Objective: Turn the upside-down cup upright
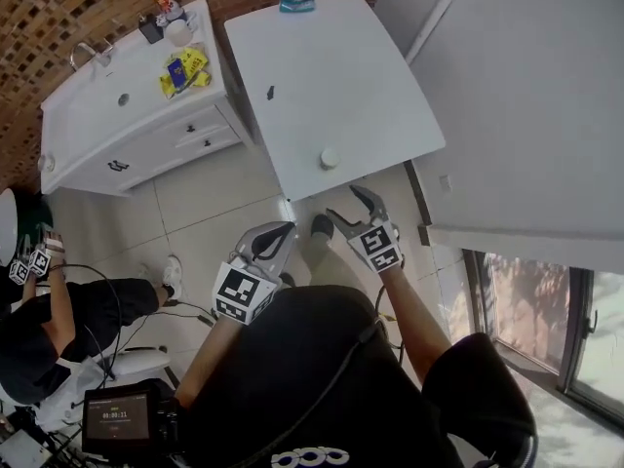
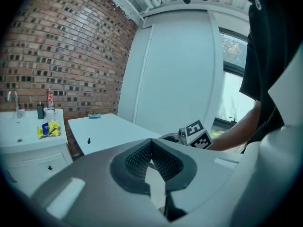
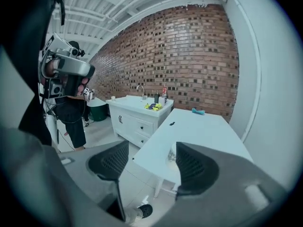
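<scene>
The cup (image 1: 330, 157) sits near the front edge of the bench (image 1: 322, 76), apart from both claws. Your right claw (image 1: 343, 202) is spread wide and empty; your left claw (image 1: 286, 229) is pressed together.

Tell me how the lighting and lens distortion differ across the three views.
Head view: even daylight, no harsh shadows on the white rectangular table. Left gripper view: fisheye with dark corners, the bright window is partly washed out. Right gripper view: fisheye curves the red brick wall.

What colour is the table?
The table is white, clearest in the head view.
</scene>
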`<state>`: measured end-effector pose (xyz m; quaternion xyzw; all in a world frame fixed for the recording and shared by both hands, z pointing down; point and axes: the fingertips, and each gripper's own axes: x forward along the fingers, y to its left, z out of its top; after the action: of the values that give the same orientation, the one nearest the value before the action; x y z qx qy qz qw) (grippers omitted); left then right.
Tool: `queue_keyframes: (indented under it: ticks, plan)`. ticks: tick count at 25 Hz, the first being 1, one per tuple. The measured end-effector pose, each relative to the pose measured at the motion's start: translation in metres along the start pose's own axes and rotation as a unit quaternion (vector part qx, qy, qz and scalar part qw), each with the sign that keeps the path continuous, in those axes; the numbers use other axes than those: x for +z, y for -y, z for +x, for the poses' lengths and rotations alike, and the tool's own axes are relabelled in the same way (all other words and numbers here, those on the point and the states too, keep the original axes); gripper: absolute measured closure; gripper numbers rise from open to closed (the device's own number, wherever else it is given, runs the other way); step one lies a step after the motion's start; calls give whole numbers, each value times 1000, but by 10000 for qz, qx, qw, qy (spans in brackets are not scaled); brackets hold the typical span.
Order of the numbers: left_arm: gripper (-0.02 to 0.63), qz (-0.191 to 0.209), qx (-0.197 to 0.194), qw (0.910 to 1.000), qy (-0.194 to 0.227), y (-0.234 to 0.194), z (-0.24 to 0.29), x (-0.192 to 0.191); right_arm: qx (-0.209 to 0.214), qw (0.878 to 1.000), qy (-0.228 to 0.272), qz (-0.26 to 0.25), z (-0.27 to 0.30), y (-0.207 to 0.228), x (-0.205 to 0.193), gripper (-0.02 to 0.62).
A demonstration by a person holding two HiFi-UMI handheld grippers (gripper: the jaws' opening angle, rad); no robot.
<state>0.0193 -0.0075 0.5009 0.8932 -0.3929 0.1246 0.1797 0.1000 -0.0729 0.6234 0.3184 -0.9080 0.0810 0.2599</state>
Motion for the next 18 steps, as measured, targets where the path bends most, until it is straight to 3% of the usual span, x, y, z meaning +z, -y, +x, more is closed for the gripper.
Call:
queue_keyframes:
  ticks: [9,15,18]
  plan:
    - [592,-113,-535,9985,-70,63,-88,-66,-360,9992,96,-109,-90,-128,-2,311]
    - [592,-115,-581,9982,-14,94,-110,-79,-407,9984,287,-251,-139,-174,4,425]
    - [592,-18,-625,9980,29,114,-112,-77,-568,9958,524,-484,-163,-181,12,526]
